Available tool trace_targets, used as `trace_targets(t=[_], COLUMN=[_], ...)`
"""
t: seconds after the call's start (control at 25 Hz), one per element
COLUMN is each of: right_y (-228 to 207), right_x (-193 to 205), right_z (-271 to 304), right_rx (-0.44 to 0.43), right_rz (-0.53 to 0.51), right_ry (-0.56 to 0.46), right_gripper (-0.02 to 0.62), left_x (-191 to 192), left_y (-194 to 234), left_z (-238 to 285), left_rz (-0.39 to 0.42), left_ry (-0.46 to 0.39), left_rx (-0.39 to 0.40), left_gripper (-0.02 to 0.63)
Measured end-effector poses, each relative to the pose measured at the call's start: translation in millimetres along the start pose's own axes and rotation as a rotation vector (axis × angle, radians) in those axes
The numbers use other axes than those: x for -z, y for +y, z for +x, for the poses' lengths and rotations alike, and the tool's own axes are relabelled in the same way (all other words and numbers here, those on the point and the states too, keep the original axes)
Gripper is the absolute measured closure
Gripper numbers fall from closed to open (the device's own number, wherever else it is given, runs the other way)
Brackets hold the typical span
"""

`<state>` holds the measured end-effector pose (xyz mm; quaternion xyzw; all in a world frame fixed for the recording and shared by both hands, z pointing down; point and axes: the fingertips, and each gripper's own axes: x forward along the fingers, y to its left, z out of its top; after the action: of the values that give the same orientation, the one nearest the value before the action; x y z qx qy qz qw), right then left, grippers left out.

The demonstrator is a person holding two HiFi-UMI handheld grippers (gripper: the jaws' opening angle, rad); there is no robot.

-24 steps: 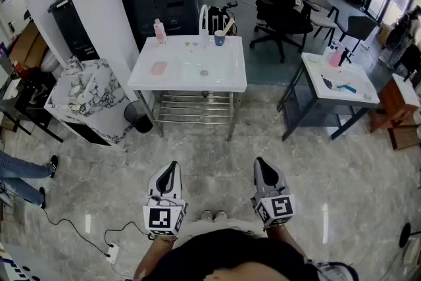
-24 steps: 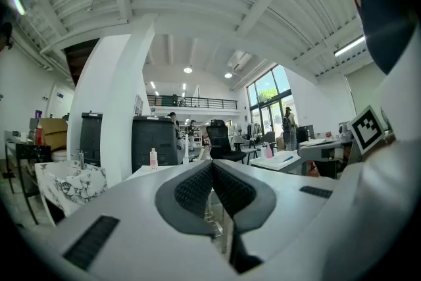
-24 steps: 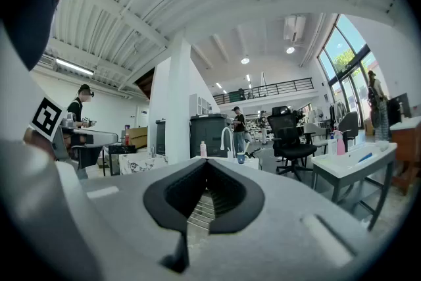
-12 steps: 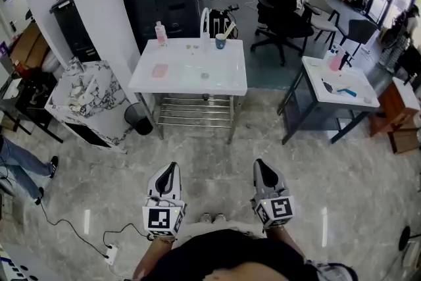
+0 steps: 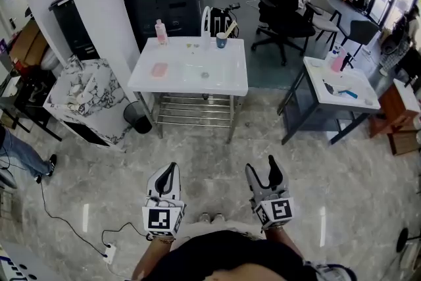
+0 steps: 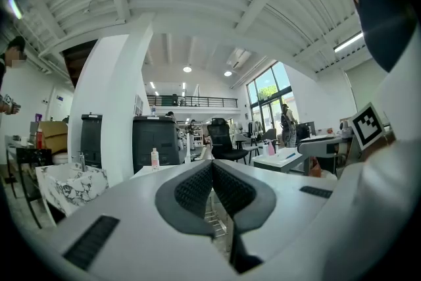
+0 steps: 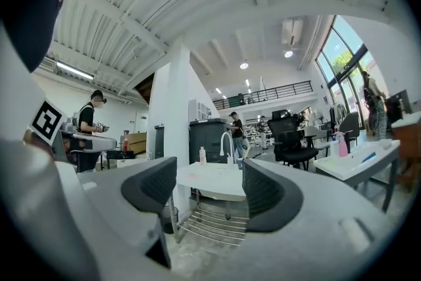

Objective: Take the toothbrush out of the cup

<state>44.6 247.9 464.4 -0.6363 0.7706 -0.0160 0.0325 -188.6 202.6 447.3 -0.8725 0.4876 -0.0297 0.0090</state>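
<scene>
The toothbrush (image 5: 229,27) stands slanted in the blue cup (image 5: 221,41), at the far right corner of the white washstand (image 5: 164,79), just beside the faucet (image 5: 205,18). You hold both tools level over the marble floor (image 5: 316,168), well apart from the washstand. Your left gripper (image 5: 172,168) is clenched, its jaws pressed together with nothing between them. Your right gripper (image 5: 262,166) has just been opening. Its jaws stand wide apart and empty, with the washstand visible through the gap.

Left gripper (image 6: 212,168), jaws together, level toward a white table (image 6: 145,170) with a pink bottle (image 6: 154,158)
</scene>
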Motion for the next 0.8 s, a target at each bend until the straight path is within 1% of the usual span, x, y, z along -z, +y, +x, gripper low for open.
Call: trace_targets(t=[0.12, 0.28, 0.4, 0.56, 0.68, 0.8], right_y=[-3.3, -5.1, -7.7, -14.5, -20.7, -29.2], right_x=[-4.2, -2.7, -2.7, -1.6, -0.4, -4.3], right_z=[3.5, 12.8, 21.4, 32.6, 41.2, 49.9], right_rx=[0.015, 0.006, 0.002, -0.002, -0.036, -0.062], right_rz=[-0.025, -0.065, -0.05, -0.056, -0.058, -0.052], right_ry=[-0.022, -0.002, 0.007, 0.011, 0.006, -0.009], right_gripper=[0.251, 0.224, 0.222, 0.222, 0.222, 0.222], left_x=[4.0, 3.3, 3.7, 3.6, -1.0, -9.8], left_y=[1.9, 6.6, 10.9, 13.8, 10.8, 6.0], left_z=[1.0, 4.8, 11.3, 24.5, 37.7, 49.9], left_rz=[-0.002, -0.007, -0.005, -0.007, 0.001, 0.015], left_ry=[0.01, 0.014, 0.01, 0.006, 0.0, -0.024], left_rx=[-0.005, -0.019, -0.034, -0.048, -0.052, -0.059], left_gripper=[0.604, 0.604, 0.604, 0.604, 0.604, 0.604])
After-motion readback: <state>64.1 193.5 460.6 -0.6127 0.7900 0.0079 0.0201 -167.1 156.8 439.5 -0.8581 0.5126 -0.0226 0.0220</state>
